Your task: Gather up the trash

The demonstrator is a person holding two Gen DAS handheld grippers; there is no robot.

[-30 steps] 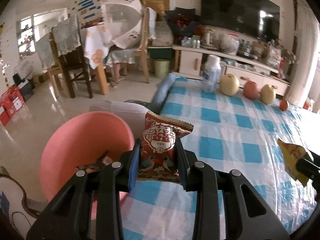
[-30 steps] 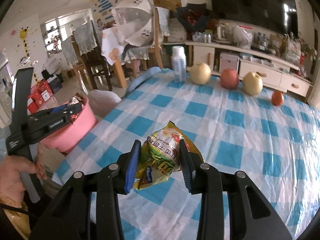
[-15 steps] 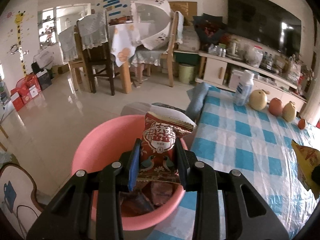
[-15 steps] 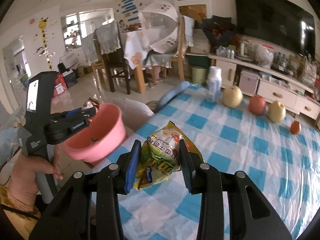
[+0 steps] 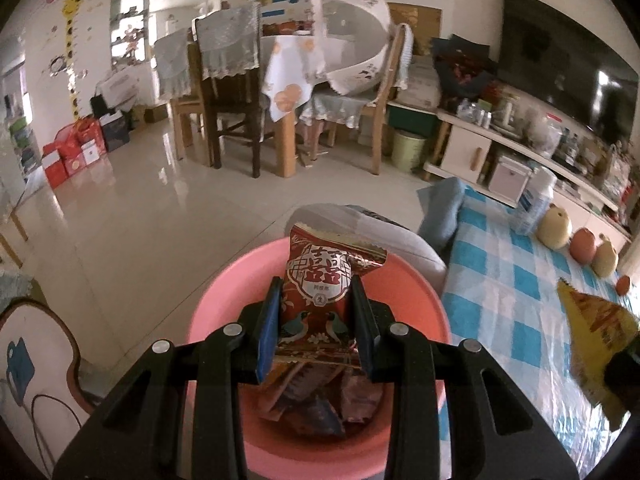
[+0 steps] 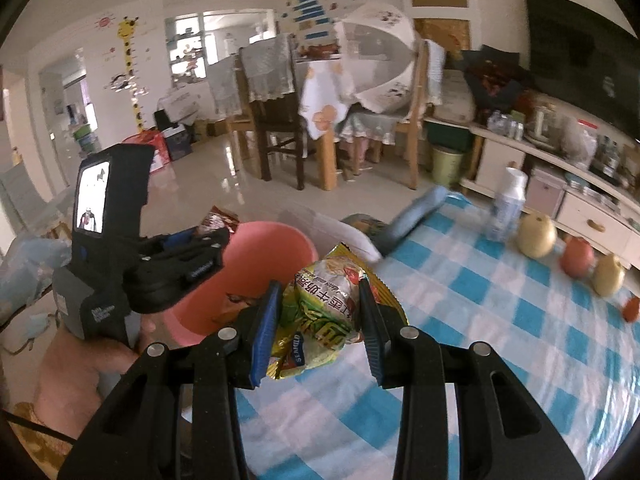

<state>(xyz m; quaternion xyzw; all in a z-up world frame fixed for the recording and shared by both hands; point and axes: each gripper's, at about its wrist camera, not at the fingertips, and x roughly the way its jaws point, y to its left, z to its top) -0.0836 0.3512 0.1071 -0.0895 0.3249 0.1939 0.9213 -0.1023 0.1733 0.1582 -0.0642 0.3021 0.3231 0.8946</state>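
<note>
My left gripper [image 5: 315, 322] is shut on a red snack wrapper [image 5: 320, 288] and hangs right over the pink basin [image 5: 216, 312], which holds several crumpled wrappers [image 5: 316, 400]. In the right wrist view my right gripper [image 6: 320, 320] is shut on a yellow-green snack packet [image 6: 324, 312] above the table's left edge, just right of the pink basin [image 6: 264, 248]. The left gripper [image 6: 188, 256], held by a hand [image 6: 76, 364], shows over the basin's rim there. The yellow packet [image 5: 592, 332] also appears at the right of the left wrist view.
A blue-checked tablecloth [image 6: 500, 344] covers the table. At its far side stand a white bottle [image 6: 506, 204], pears [image 6: 536, 236] and an apple [image 6: 576, 258]. A grey cushion [image 5: 384, 232] lies behind the basin. Dining chairs [image 5: 228, 120] and shiny floor lie beyond.
Both grippers have swung left, off the table and toward the basin. The left one now hangs over its middle; the right one has come up to its rim. Both wrappers stay gripped.
</note>
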